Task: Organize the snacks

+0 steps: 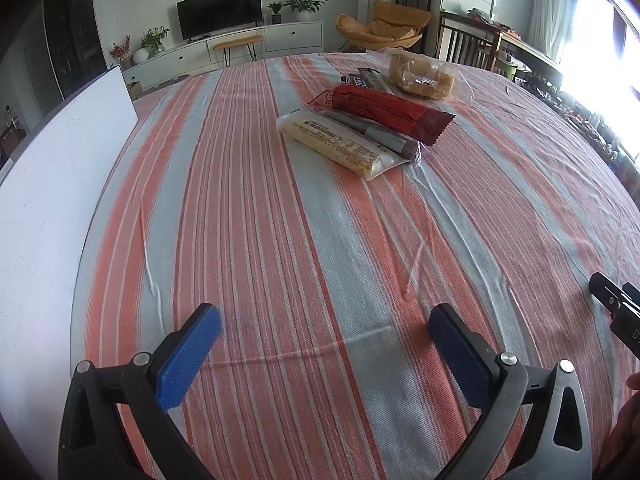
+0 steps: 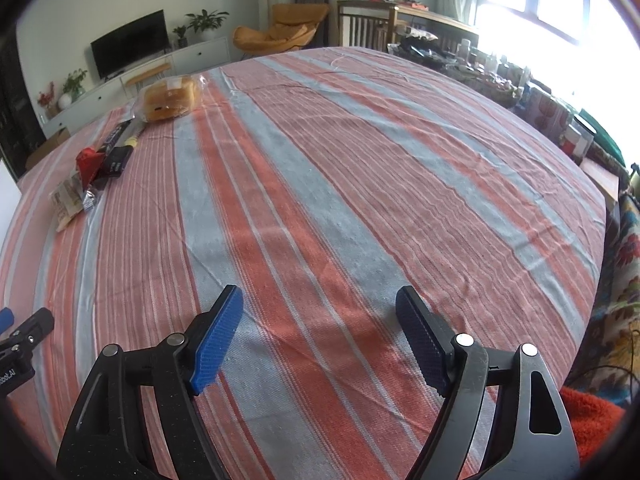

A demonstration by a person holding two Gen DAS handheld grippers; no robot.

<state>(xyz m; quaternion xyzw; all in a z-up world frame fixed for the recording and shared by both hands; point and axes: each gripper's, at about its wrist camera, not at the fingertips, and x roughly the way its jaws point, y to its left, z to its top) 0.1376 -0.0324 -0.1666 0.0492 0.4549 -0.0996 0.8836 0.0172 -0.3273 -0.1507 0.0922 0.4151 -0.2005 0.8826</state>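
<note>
Several snack packs lie together on the striped tablecloth point(image 1: 248, 208). Nearest me is a pale yellow pack point(image 1: 340, 146), with a grey-brown bar point(image 1: 376, 136) resting on it and a red pack point(image 1: 384, 112) behind. Beyond those lie a dark bar point(image 1: 362, 79) and a clear bag of bread point(image 1: 422, 76). My left gripper point(image 1: 326, 314) hovers open over bare cloth, well short of the snacks. In the right wrist view the bag of bread point(image 2: 172, 98), red pack point(image 2: 89, 164) and pale pack point(image 2: 66, 200) lie far left. My right gripper point(image 2: 319, 300) is open above empty cloth.
A white board point(image 1: 52, 184) stands along the table's left side. The right gripper's black body point(image 1: 618, 312) shows at the left view's right edge. A cluttered sideboard point(image 2: 552, 120) and a patterned cloth point(image 2: 620, 280) border the table's right side. A chair point(image 1: 470, 46) stands at the far end.
</note>
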